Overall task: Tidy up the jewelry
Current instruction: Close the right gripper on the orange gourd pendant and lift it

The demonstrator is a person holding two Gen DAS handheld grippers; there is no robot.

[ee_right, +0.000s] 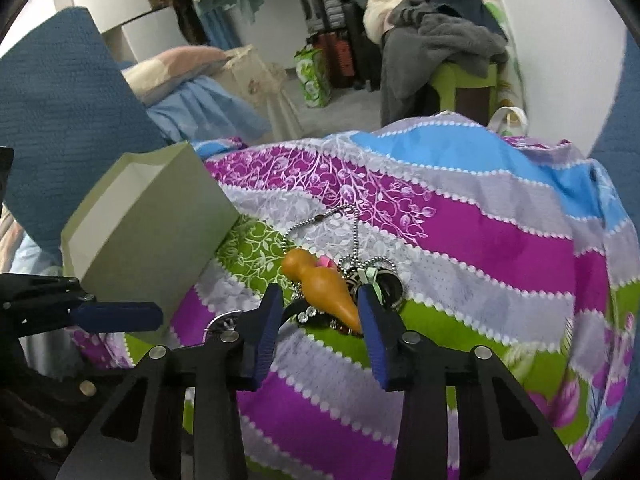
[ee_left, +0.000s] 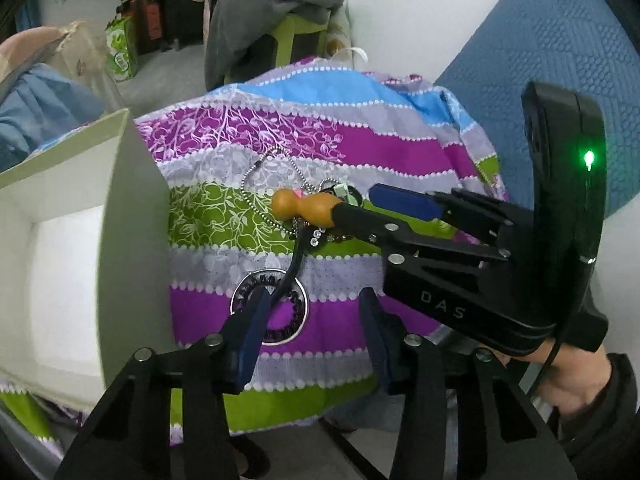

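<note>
Jewelry pile (ee_right: 352, 280) on a striped floral cloth (ee_right: 500, 248), right of an open grey-green box (ee_right: 160, 232). Right gripper (ee_right: 320, 320): fingers partly spread, flanking an orange gourd-shaped pendant (ee_right: 320, 284); contact cannot be told. Left gripper (ee_left: 312, 328): fingers partly spread above a beaded bracelet ring (ee_left: 298, 312) at the near edge, pinching nothing.
</note>
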